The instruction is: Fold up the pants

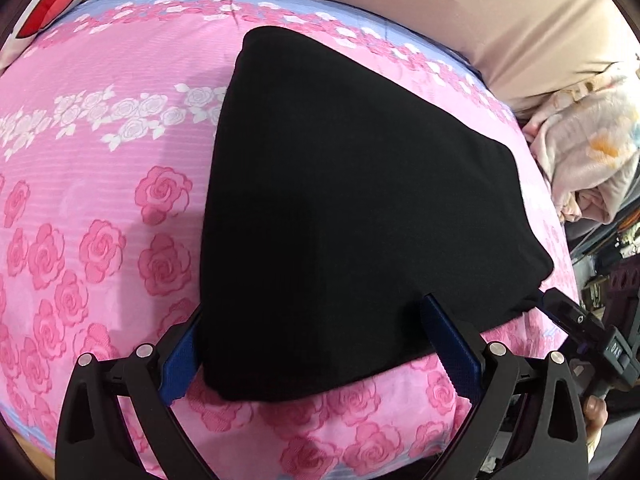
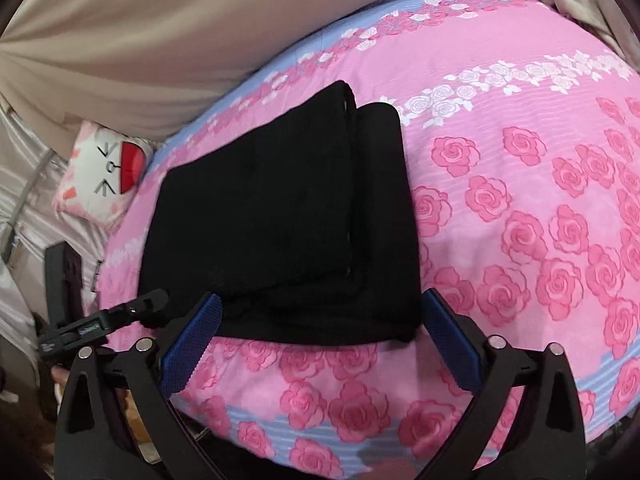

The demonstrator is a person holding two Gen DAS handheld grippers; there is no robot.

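Observation:
The black pants (image 1: 344,208) lie folded into a thick stack on the pink rose-print bed sheet (image 1: 100,216). In the right wrist view the pants (image 2: 280,220) show two stacked layers with a narrower strip along the right side. My left gripper (image 1: 316,320) is open, its blue-padded fingers straddling the near edge of the pants. My right gripper (image 2: 320,312) is open too, fingers spread at either side of the stack's near edge. The right gripper's tip shows in the left wrist view (image 1: 560,304) touching the pants' right corner; the left gripper shows in the right wrist view (image 2: 148,304).
A white cushion with a red mouth (image 2: 104,168) lies at the bed's edge. A beige curtain (image 1: 440,12) hangs behind the bed. Crumpled light bedding (image 1: 588,152) is piled at the right. The sheet's near edge (image 2: 320,420) drops off below the grippers.

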